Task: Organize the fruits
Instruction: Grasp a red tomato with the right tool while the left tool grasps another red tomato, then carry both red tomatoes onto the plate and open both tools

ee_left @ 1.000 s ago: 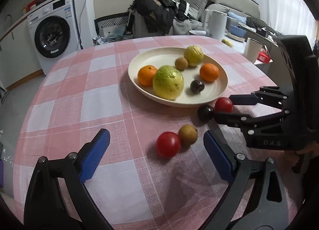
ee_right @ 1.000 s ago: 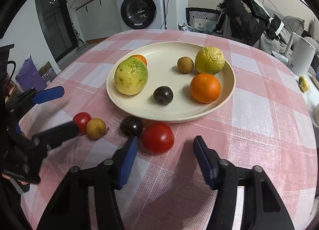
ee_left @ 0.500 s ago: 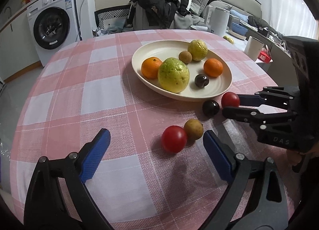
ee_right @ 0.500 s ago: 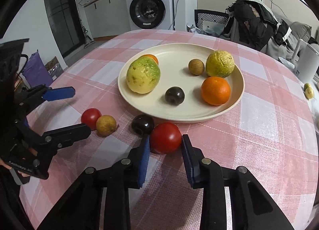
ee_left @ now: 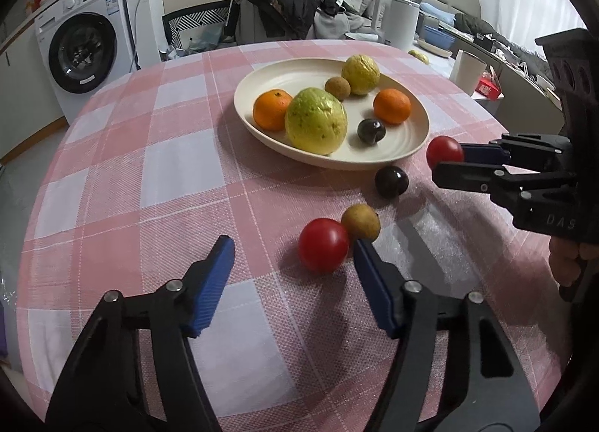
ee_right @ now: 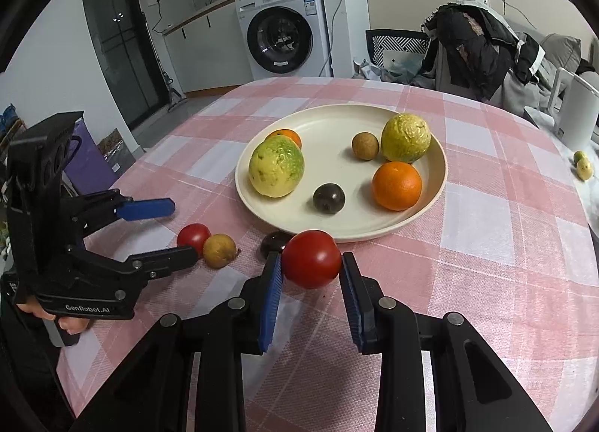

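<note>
Between the blue pads of the right claw (ee_right: 310, 269), a red tomato (ee_right: 311, 259) is clamped just in front of the cream plate (ee_right: 430, 214), beside a dark plum (ee_right: 272, 241) on the checked tabletop (ee_right: 486, 282). Further left, the left claw (ee_left: 294, 263) is seen part-open, its jaws having just been closing around a smaller tomato (ee_left: 323, 250) without gripping it; a brown longan (ee_left: 361, 222) is touched by that tomato. On the plate, two guavas, two oranges, a plum and a longan are held.
</note>
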